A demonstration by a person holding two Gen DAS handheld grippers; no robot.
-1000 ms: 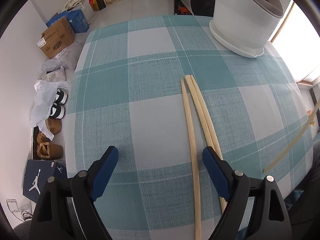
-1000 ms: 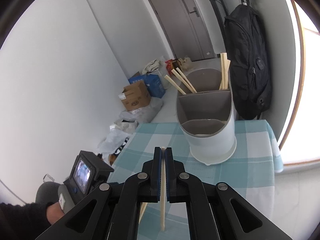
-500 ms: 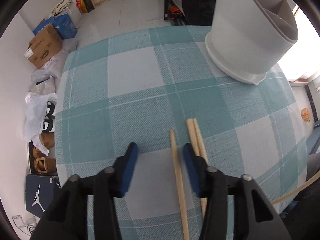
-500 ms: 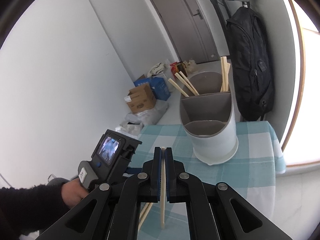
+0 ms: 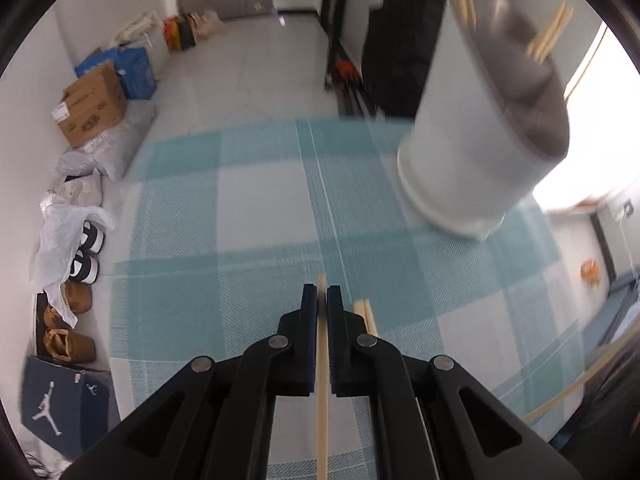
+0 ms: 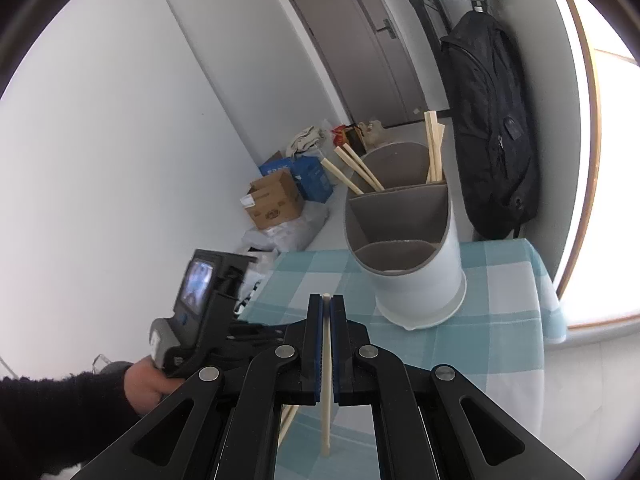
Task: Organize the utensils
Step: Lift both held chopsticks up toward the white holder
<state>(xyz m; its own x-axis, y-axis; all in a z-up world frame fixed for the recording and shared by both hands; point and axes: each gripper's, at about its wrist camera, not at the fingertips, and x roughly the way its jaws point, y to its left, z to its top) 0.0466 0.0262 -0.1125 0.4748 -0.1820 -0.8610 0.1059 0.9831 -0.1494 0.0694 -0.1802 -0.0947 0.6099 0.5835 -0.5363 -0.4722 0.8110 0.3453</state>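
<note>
In the left wrist view my left gripper [image 5: 321,294] is closing tight on one wooden chopstick [image 5: 322,420], pads pressing it, lifted a little above the teal checked tablecloth [image 5: 260,208]. Two more chopsticks [image 5: 366,314] lie on the cloth just right of the fingers. The white utensil holder [image 5: 472,152] stands at the far right, blurred. In the right wrist view my right gripper [image 6: 326,300] is shut on another chopstick [image 6: 326,412], held up in front of the holder [image 6: 416,276]. Several chopsticks [image 6: 356,170] stick out of its rear compartment.
A black backpack [image 6: 492,120] hangs behind the holder beside a grey door [image 6: 360,40]. Cardboard boxes [image 5: 92,108], bags and shoes [image 5: 86,252] lie on the floor left of the table. A person's hand [image 6: 144,384] in a dark sleeve holds the left gripper.
The left gripper's jaws went from wide open to shut on the leftmost chopstick, then rose and tilted up toward the holder. The right gripper kept its chopstick and stayed about where it was.
</note>
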